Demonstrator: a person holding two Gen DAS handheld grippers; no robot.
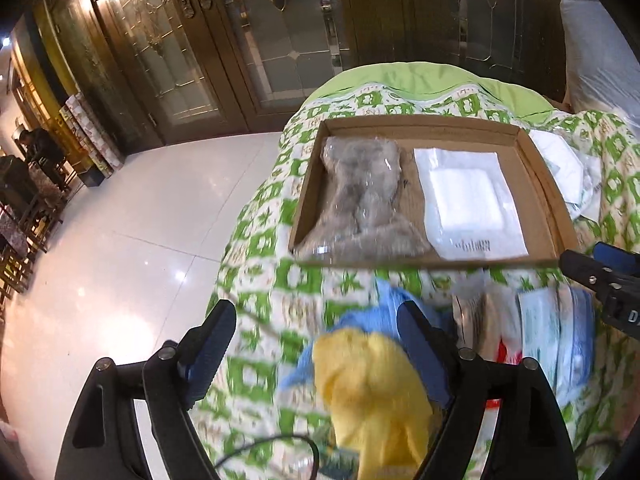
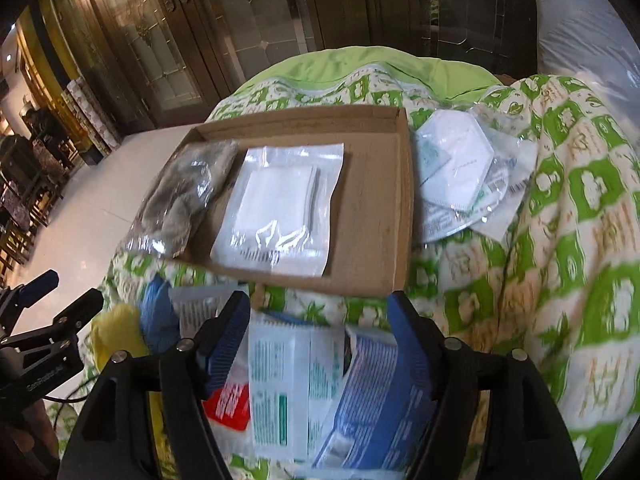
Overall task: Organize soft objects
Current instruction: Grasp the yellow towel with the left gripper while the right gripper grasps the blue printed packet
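A shallow cardboard box (image 1: 440,124) (image 2: 376,240) lies on a green-patterned quilt. In it are a grey furry item in clear plastic (image 1: 362,196) (image 2: 184,196) and a white gauze packet (image 1: 472,204) (image 2: 280,204). My left gripper (image 1: 316,340) is open above a yellow cloth (image 1: 372,396) and a blue cloth (image 1: 384,300), near the box's front. My right gripper (image 2: 320,328) is open over a pile of packets (image 2: 304,384), white-green and blue ones. The left gripper also shows in the right wrist view (image 2: 60,300), and the right gripper in the left wrist view (image 1: 600,268).
Bagged white face masks (image 2: 456,168) (image 1: 560,160) lie right of the box. The quilt (image 2: 560,240) drops off to a glossy white floor (image 1: 120,240) on the left. Dark glass doors stand behind. A white sack (image 2: 580,20) is at the back right.
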